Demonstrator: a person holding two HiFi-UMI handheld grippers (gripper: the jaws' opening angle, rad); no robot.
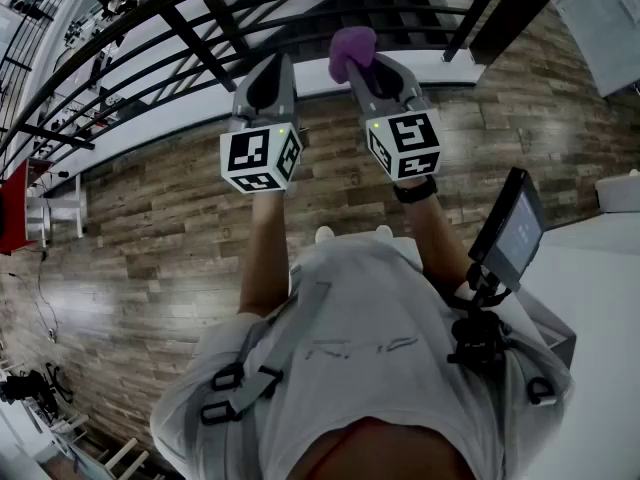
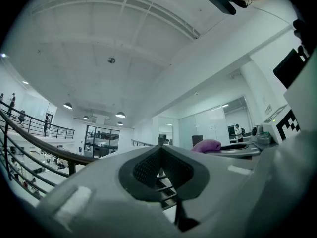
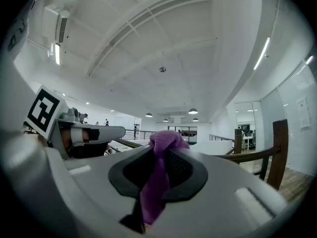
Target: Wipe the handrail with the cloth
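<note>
A dark handrail (image 2: 68, 154) curves along the edge of an upper-level walkway with a wood-plank floor (image 1: 130, 228), above an open hall. A person stands facing it with both arms stretched forward. The left tongs (image 1: 270, 63) are clenched with nothing between the pads. They are held up just beside the other pair and touch neither rail nor cloth, which suggests a spare hand kept level and out of the way. To their right, the right tongs (image 1: 368, 66) are clamped on the purple cloth (image 1: 352, 48). A strip of it is pinched between the pads and a bunched wad stands proud of the tips, a hold that apparently leaves soft fabric, not hard plastic, to meet the rail. In the right gripper view the rail runs low and to the right of the wad, not against it, and the tongs point out over the hall. The cloth therefore looks raised and near the rail but not yet in contact, and wiping seems about to begin. The next move would likely bring the wad down onto the top of the rail. At far right, a small screen (image 1: 515, 233) on a mount at the person's chest tilts up toward the wearer.
</note>
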